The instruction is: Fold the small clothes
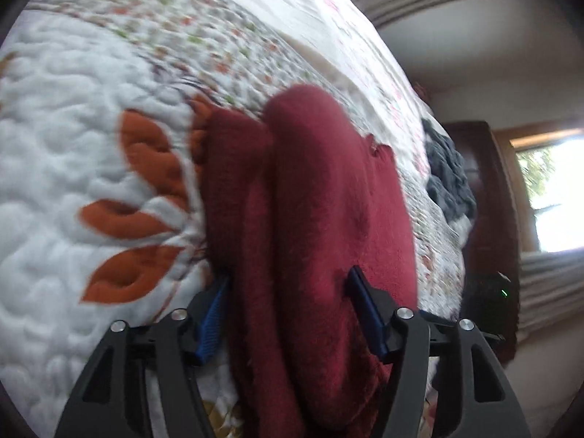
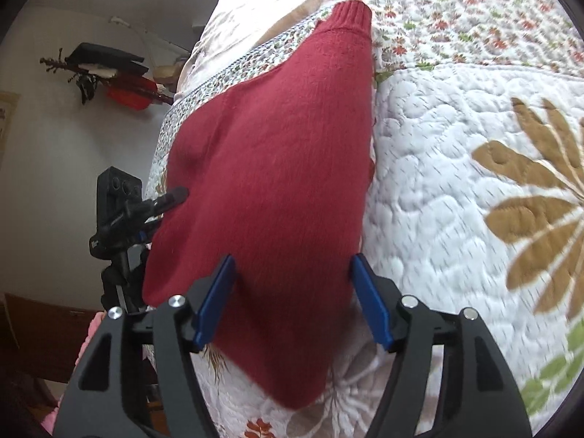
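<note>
A dark red knit garment (image 1: 310, 189) lies folded in thick lengthwise layers on the floral quilt (image 1: 73, 127). My left gripper (image 1: 288, 279) is open, its blue pads wide apart with the red folds bulging between them. In the right wrist view the same red garment (image 2: 277, 168) stretches away to a ribbed end (image 2: 350, 14). My right gripper (image 2: 292, 259) is open too, one finger at each side of the cloth. The left gripper (image 2: 171, 197) shows there at the garment's left edge, seen from the side.
A crumpled grey garment (image 1: 449, 175) lies near the bed's far edge. Dark wooden furniture (image 1: 485, 200) and a bright window (image 1: 554, 189) stand beyond it. Past the quilt (image 2: 438, 182), a wall rack with black and red items (image 2: 109, 69) hangs on the left.
</note>
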A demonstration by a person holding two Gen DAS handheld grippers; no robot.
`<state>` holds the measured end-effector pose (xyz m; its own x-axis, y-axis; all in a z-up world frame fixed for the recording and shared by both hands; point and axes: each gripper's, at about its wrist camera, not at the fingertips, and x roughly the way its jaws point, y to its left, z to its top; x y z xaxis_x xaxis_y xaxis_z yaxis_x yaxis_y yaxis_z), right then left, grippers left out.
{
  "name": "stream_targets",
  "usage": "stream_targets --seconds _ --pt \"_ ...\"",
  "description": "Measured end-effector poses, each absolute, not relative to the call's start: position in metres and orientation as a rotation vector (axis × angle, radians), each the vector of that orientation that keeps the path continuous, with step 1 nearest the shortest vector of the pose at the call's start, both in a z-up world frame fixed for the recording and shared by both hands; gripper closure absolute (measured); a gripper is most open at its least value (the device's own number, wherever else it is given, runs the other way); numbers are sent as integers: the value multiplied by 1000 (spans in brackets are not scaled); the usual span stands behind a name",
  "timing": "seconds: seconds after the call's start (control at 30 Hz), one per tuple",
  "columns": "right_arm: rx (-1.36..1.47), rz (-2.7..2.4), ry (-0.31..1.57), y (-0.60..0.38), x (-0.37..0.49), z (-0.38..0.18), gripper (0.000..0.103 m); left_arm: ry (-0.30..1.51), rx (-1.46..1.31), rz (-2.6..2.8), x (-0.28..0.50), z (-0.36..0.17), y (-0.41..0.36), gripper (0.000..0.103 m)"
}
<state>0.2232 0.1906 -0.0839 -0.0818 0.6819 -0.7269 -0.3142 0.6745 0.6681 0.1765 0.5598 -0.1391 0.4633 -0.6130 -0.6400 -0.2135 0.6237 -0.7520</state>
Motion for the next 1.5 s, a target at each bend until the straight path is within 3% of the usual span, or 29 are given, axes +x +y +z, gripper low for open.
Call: stream_targets --seconds 0.13,0.23,0.27,0.3,0.33,0.4,0.5,0.73,0.93,1.2,1.33,1.5 --pt "424 872 1456 198 244 -105 27 1095 -905 -371 189 -141 553 39" --pt "509 871 1482 206 256 -121 26 1090 -906 -393 195 -142 545 39" --pt "518 870 1484 209 257 -123 28 1085 -899 -387 195 -143 541 46" --pt "508 866 1484 211 258 -123 37 1090 -891 -372 195 -144 539 57" --pt "497 862 1480 212 258 -120 47 1091 -903 -355 193 -146 539 60" --pt "517 873 1462 208 256 -111 58 1072 -943 -345 190 -146 539 68" --pt "539 913 1425 198 253 -89 62 1031 -992 -351 180 -138 536 71" --pt "487 969 1352 139 219 -22 62 950 -1005 -448 144 -88 482 72" --pt "456 963 1358 63 176 0 61 966 -921 -511 109 -58 408 71" --pt "444 873 1432 10 136 -50 60 1075 -875 -482 84 -94 343 71" --pt "446 807 1477 1 128 -101 56 1110 -873 -447 71 -129 341 70" --pt "479 802 1453 -8 119 -108 51 1097 -907 -455 70 -140 342 63"
